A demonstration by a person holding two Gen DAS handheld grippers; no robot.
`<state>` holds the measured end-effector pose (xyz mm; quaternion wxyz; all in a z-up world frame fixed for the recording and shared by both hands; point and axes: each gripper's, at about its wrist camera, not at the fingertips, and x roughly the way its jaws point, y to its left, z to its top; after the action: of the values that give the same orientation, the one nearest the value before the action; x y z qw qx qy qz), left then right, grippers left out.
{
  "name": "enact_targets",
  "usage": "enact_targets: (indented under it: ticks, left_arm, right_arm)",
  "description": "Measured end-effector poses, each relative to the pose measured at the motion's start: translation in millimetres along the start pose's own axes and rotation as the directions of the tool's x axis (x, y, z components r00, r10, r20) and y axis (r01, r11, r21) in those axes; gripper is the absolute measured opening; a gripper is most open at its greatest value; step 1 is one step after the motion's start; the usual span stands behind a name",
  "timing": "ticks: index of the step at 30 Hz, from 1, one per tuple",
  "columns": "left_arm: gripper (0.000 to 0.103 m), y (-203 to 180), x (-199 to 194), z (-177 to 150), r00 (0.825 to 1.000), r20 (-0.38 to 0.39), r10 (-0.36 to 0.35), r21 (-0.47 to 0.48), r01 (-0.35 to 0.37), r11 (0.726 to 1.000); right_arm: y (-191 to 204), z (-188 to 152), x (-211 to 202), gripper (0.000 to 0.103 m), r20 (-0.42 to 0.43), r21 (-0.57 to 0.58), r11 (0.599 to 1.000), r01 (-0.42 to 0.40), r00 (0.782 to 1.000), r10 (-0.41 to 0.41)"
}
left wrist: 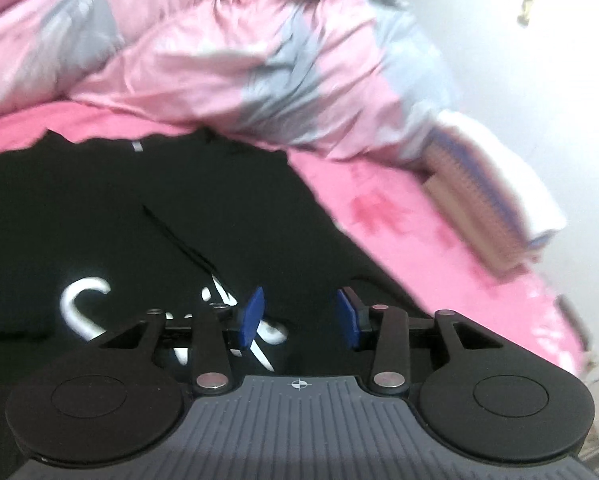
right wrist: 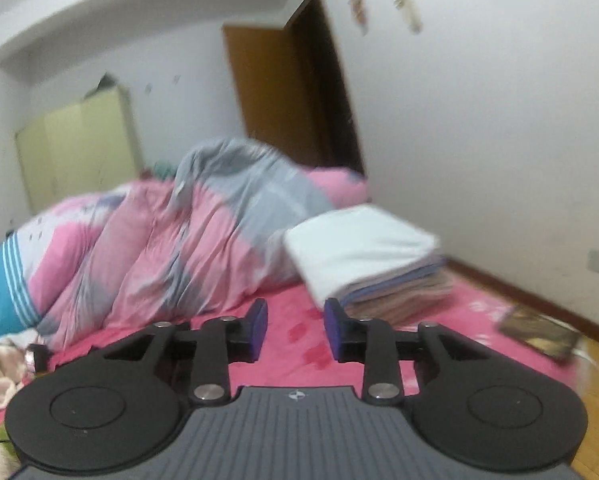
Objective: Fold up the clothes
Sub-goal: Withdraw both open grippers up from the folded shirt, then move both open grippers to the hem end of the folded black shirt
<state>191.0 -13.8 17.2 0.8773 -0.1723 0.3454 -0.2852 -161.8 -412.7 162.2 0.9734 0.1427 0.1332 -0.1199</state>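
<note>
Black garment (left wrist: 147, 216) with white lettering is seen spread on the pink bed sheet (left wrist: 379, 200), just under the left gripper (left wrist: 299, 314), whose jaws are held apart with nothing between them. The right gripper (right wrist: 295, 326) is held above bare sheet, jaws likewise apart and empty. A folded stack (right wrist: 363, 256) is seen far right, beside the bunched duvet (right wrist: 203, 232). Whether the garment is fully flat or already part-folded cannot be told. An edge would have to be pinched cleanly for any fold, it is judged.

Heaped duvet (left wrist: 227, 52) beyond black garment (left wrist: 139, 220)
</note>
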Motion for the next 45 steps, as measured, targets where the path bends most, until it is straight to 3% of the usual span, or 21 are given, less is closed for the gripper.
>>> enact_targets:
  ticks: [3,6,9,10,12,13,15,17,20,21,24,27,29,32,35,40,45]
  left_arm:
    - [0.052,-7.9,-38.1,1.1,1.000,-0.010,-0.023,-0.043,0.023,0.999]
    - [0.061,-3.3,-85.0,-5.7,0.999,0.008,-0.054,-0.146,0.055,0.988]
    - [0.067,16.8,-143.4,-23.8,0.995,0.070,-0.065,-0.308,0.084,0.948]
    - [0.067,18.0,-162.3,-32.0,0.994,0.106,0.006,-0.308,0.027,0.951]
    - [0.071,20.3,-200.1,-48.4,0.973,0.177,0.146,-0.314,-0.085,0.946]
    - [0.080,20.2,-217.3,-56.7,0.953,0.206,0.223,-0.315,-0.151,0.937]
    - [0.094,12.9,-240.4,-73.2,0.883,0.237,0.405,-0.296,-0.332,0.896]
    - [0.101,3.8,-251.3,-87.6,0.787,0.269,0.555,-0.288,-0.484,0.826]
    - [0.103,-9.2,-267.2,-108.6,0.608,0.316,0.728,-0.288,-0.670,0.684]
    - [0.103,-10.8,-268.0,-112.9,0.592,0.321,0.739,-0.295,-0.679,0.673]
    - [0.103,-10.1,-245.4,-118.9,0.641,0.274,0.717,-0.285,-0.658,0.697]
    - [0.103,-9.4,-222.8,-124.9,0.686,0.225,0.692,-0.276,-0.637,0.720]
    - [0.103,-8.9,-207.7,-128.9,0.714,0.191,0.674,-0.271,-0.621,0.735]
    - [0.103,-8.2,-185.1,-134.9,0.753,0.141,0.643,-0.265,-0.597,0.757]
    - [0.103,-8.4,-162.6,-141.8,0.784,0.093,0.613,-0.253,-0.577,0.777]
    - [0.103,-23.8,-126.7,-169.6,0.776,0.085,0.625,-0.101,-0.618,0.780]
    - [0.103,-38.9,-93.3,-197.2,0.766,0.085,0.637,0.052,-0.642,0.765]
  right_arm:
    - [-3.9,-17.1,-1.5,0.040,0.002,0.041,0.994,-0.105,0.994,0.105]
    - [5.5,-41.3,25.8,0.041,-0.056,0.065,0.969,-0.239,0.968,0.243]
    - [29.6,-72.5,68.3,0.042,-0.169,0.102,0.920,-0.379,0.904,0.392]
    - [40.9,-84.0,82.5,0.042,-0.214,0.106,0.904,-0.415,0.878,0.428]
    - [68.4,-108.3,111.4,0.042,-0.318,0.091,0.878,-0.471,0.821,0.474]
    - [83.2,-119.6,121.5,0.042,-0.365,0.062,0.872,-0.486,0.802,0.473]
    - [111.5,-141.8,132.4,0.042,-0.439,-0.007,0.858,-0.513,0.773,0.459]
    - [139.5,-165.2,134.0,0.042,-0.495,-0.081,0.835,-0.544,0.749,0.440]
    - [157.3,-183.4,119.3,0.042,-0.519,-0.105,0.799,-0.592,0.718,0.463]
    - [162.3,-188.9,113.8,0.044,-0.525,-0.109,0.787,-0.607,0.708,0.473]
    - [173.4,-203.3,99.5,0.052,-0.540,-0.115,0.756,-0.644,0.679,0.497]
    - [167.6,-210.3,94.9,0.059,-0.549,-0.104,0.759,-0.642,0.674,0.495]
    - [164.1,-210.5,91.6,0.059,-0.554,-0.132,0.777,-0.615,0.696,0.457]
    - [154.9,-212.3,81.3,0.063,-0.523,-0.214,0.789,-0.575,0.750,0.405]
    - [149.6,-214.3,82.0,0.066,-0.511,-0.237,0.805,-0.544,0.774,0.373]
    - [148.9,-219.1,92.8,0.066,-0.478,-0.257,0.833,-0.490,0.813,0.331]
    - [147.1,-238.8,107.6,0.067,-0.437,-0.287,0.856,-0.429,0.854,0.281]
